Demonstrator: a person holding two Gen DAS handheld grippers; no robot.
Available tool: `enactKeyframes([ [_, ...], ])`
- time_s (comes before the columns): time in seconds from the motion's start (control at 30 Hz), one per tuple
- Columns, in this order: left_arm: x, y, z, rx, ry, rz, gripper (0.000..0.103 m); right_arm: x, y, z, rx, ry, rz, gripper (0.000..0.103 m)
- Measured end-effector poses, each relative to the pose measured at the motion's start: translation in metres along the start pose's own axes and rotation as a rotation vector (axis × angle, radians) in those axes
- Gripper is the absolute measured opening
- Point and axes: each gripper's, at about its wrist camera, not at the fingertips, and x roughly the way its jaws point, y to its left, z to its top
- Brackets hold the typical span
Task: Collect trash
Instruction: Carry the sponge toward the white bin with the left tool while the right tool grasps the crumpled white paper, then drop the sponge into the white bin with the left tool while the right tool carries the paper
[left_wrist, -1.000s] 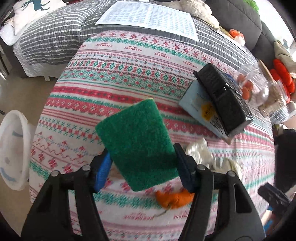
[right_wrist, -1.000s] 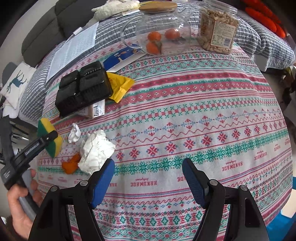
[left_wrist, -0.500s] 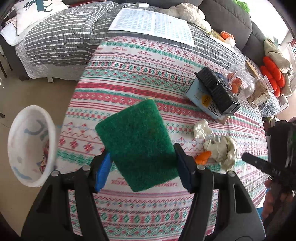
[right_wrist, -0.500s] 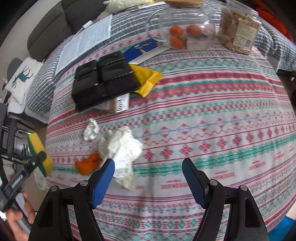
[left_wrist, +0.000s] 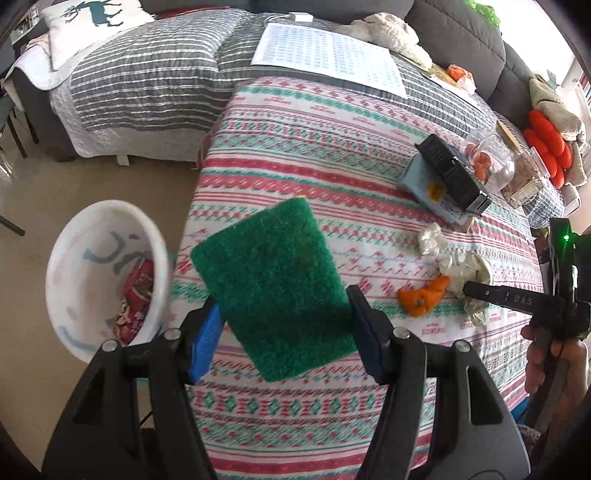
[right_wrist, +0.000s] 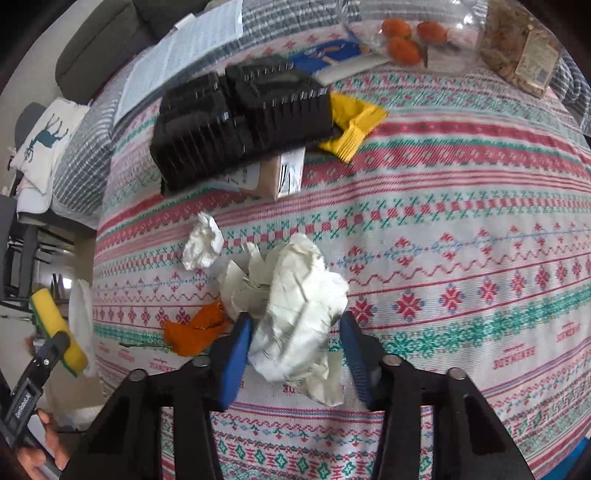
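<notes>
Crumpled white paper wad (right_wrist: 295, 306) between right gripper (right_wrist: 295, 354) jaws.

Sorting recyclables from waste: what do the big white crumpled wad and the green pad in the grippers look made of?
The big white crumpled wad looks like thin matte paper or tissue: sharp creases, soft folds. The green pad looks like coarse fibrous scouring material over yellow foam sponge, its yellow layer showing in the right wrist view.
</notes>
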Motion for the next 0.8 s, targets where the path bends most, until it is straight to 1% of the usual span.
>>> enactKeyframes([
  [0.07, -0.004, 0.007, -0.003, -0.007, -0.005, 0.007, 0.065, 0.005, 0.002, -0.001, -0.007, 0.013, -0.001, 0.037],
  [0.13, -0.008, 0.014, -0.006, -0.020, -0.011, 0.008, 0.065, 0.003, 0.005, -0.002, -0.014, 0.001, -0.010, 0.031],
  [0.17, -0.010, 0.018, -0.008, -0.025, -0.013, 0.009, 0.065, 0.001, 0.007, -0.003, -0.018, -0.007, -0.010, 0.030],
  [0.43, -0.021, 0.045, -0.019, -0.050, -0.026, 0.030, 0.065, -0.036, 0.006, -0.017, -0.053, -0.082, -0.007, 0.029],
  [0.7, -0.028, 0.077, -0.027, -0.103, -0.028, 0.041, 0.065, -0.069, 0.004, -0.028, -0.071, -0.142, 0.028, 0.029],
  [0.8, -0.029, 0.087, -0.030, -0.119, -0.028, 0.044, 0.065, -0.082, -0.002, -0.030, -0.069, -0.157, 0.052, 0.029],
])
